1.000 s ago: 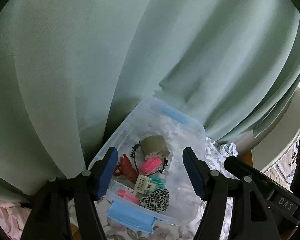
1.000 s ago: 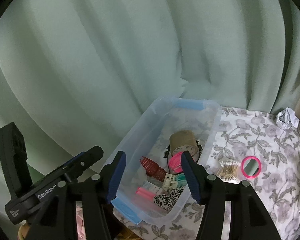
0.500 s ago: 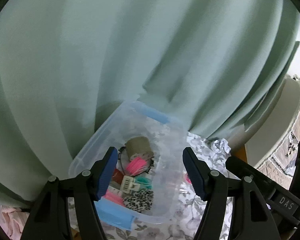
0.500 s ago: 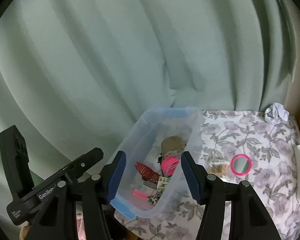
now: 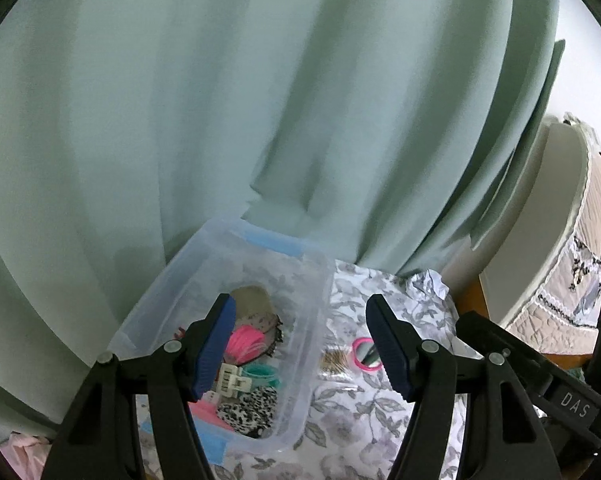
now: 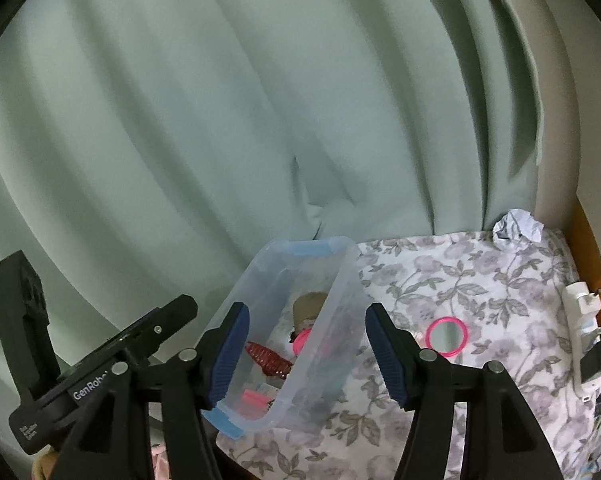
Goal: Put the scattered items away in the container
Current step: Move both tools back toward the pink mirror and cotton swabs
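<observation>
The clear container [image 6: 342,280] stood at the left end of the flower-print worktop [image 6: 480,288], hard against the green curtain [image 6: 260,100], its long axis running from the near edge back toward the folds. Inside it lay hair things: a red claw clip [image 6: 269,361], a pink coil [image 5: 244,340], a teal clip [image 5: 261,372], a leopard-print piece [image 5: 246,404] and a brown roll [image 5: 252,298]. Outside, just right of its long wall, a small bundle of hairpins [image 5: 334,358] lay on the cloth, and beside that a pink-rimmed mirror [image 6: 447,336] lay flat; a crumpled paper ball [image 6: 516,228] sat well apart at the far corner.

Both tools hovered above the near edge. The left tool [image 5: 300,352] had its fingers wide apart and held nothing, straddling the container's right wall. The right tool [image 6: 306,356] was likewise spread and empty. The mirror lay ahead and to the right of the right tool's right finger, so that hand looked the nearer; judged from this, a pick there would mean swinging right and down, then carrying left over the wall. Bare cloth around the mirror gave room; the power strip [image 6: 578,304] and cables at the right edge bounded it.
</observation>
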### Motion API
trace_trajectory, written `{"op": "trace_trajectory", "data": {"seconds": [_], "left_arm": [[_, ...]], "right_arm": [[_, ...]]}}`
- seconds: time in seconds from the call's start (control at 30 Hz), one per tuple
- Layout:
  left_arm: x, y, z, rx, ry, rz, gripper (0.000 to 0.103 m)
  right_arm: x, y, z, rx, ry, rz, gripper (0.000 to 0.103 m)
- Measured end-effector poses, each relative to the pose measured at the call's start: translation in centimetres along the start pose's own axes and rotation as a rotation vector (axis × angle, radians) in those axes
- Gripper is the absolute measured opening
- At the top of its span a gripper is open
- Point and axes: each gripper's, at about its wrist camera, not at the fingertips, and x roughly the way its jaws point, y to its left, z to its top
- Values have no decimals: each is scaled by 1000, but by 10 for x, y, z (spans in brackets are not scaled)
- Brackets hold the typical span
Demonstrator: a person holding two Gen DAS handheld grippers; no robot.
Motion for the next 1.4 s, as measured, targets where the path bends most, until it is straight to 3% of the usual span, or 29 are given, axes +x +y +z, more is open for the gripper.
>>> {"op": "trace_trajectory", "data": {"seconds": [0.7,1.1,1.2,1.4], "left_arm": [[4,-34,-2,32,-6,-14,69],[30,-68,-18,103,69,-79,69],[39,-77,-25,123,97,-86,78],[54,-98,-43,223,112,-84,84]], "right_arm": [[-13,-34,-7,79,-30,16,67],[-13,-73,-20,109,1,-64,67],[-12,-88,-26,126,7,-87,67],[-11,-120,-37,170,19,-129,85]]}}
